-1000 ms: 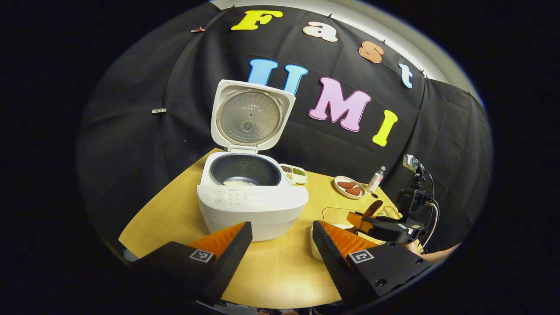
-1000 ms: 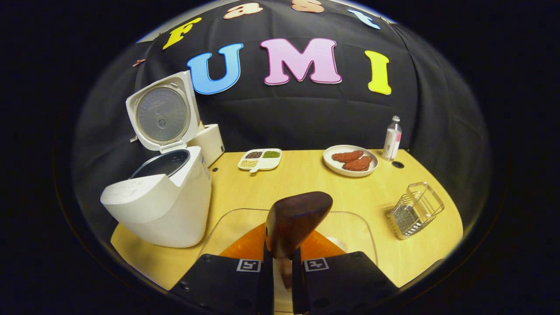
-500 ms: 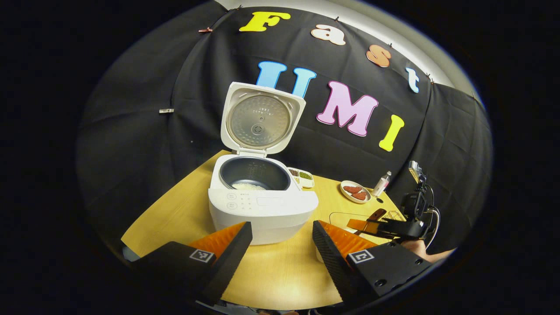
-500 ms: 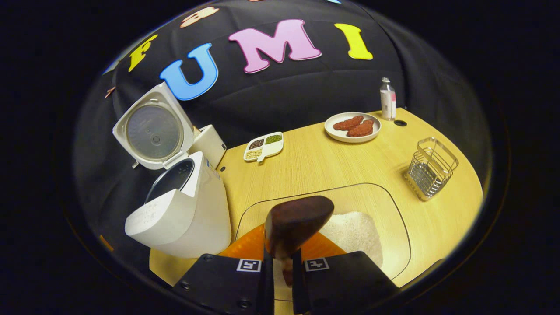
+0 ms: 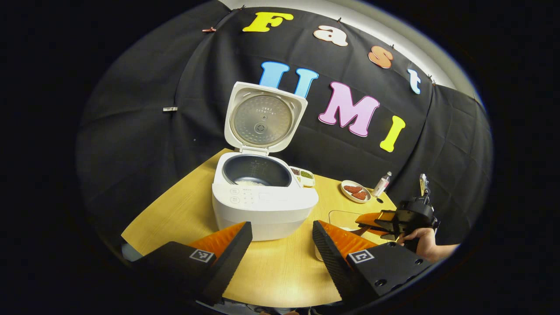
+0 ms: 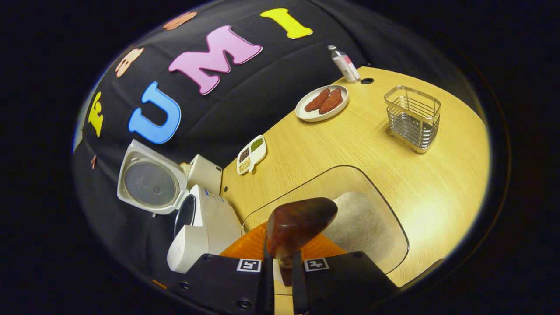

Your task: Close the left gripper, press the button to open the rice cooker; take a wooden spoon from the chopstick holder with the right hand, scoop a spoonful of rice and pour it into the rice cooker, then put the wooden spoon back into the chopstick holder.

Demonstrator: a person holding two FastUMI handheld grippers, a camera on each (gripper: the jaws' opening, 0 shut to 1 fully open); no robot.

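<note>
My left claw (image 5: 282,245) hangs low over the near edge of the wooden bench (image 5: 175,214), its two fingers spread wide with nothing between them. Just ahead of it sits the white rice cooker (image 5: 264,203), lid (image 5: 264,119) tipped up and back, a little rice lying in the bottom of the dark inner pot (image 5: 257,170). Behind the cooker is a small divided dish of grains (image 5: 302,175); farther right stand a plate with two reddish pieces (image 5: 355,191) and a small bottle (image 5: 382,184).

My right claw (image 6: 282,267) is pinching the handle of the wooden spoon (image 6: 297,225), whose dark bowl points forward over a clear tray (image 6: 380,205) holding a heap of rice (image 6: 361,223). The spoon's bowl is above the rice; I cannot tell whether it touches. The wire chopstick holder (image 6: 413,118) stands well apart, toward the far right of the bench. In the left gripper view, a hand (image 5: 422,243) holds that right claw over the tray.
</note>
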